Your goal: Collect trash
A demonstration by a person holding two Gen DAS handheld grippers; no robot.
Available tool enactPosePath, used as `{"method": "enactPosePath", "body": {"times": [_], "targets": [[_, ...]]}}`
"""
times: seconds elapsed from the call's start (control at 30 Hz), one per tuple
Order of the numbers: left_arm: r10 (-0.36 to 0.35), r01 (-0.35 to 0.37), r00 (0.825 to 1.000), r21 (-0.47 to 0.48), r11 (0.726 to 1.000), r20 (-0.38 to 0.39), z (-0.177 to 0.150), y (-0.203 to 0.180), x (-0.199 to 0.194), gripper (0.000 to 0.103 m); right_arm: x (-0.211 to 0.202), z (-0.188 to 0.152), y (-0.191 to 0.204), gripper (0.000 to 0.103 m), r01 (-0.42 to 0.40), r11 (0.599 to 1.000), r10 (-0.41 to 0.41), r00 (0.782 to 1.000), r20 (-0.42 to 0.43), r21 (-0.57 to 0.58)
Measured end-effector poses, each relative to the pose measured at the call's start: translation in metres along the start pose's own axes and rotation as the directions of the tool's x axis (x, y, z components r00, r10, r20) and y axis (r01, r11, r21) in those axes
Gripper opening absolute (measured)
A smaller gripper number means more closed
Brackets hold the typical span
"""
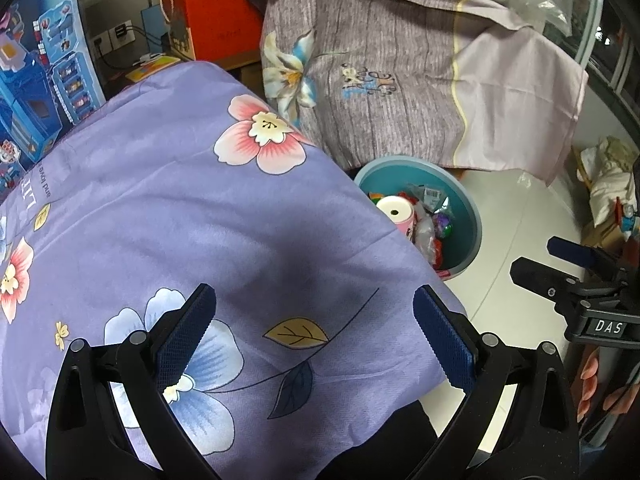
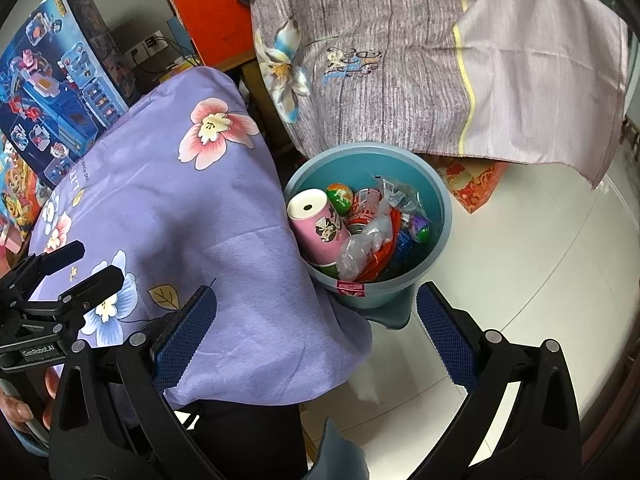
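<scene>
Left gripper (image 1: 314, 330): jaws apart, empty, over the purple floral cloth (image 1: 180, 216). Right gripper (image 2: 316, 330): jaws apart, empty. Teal bin (image 2: 438, 200) holding the trash lies just ahead on the floor, nearer the right gripper; pink cup (image 2: 318, 226) leans at its left wall.

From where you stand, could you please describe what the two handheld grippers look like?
Both the left gripper and the right gripper have black linkage arms with silver pivot bolts and blue, cross-hatched finger pads. White lettering marks each body.
</scene>
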State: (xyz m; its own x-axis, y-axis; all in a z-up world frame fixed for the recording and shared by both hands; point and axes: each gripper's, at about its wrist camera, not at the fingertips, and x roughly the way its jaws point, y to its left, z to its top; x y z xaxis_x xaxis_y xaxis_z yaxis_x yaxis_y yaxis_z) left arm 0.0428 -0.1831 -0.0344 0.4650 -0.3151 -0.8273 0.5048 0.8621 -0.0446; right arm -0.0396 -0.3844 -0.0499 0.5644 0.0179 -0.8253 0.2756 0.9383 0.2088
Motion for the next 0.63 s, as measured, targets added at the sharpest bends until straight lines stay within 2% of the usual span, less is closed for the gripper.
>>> {"method": "enactPosePath", "body": {"times": [0.63], "targets": [[0.046, -0.046, 0.999, -0.022, 0.999, -0.019, -0.0031, -0.0011, 0.0036, 0.099, 0.0039, -0.0004, -0.0041, 0.096, 0.018, 1.0, -0.018, 1.0, 0.001, 0.003]]}}
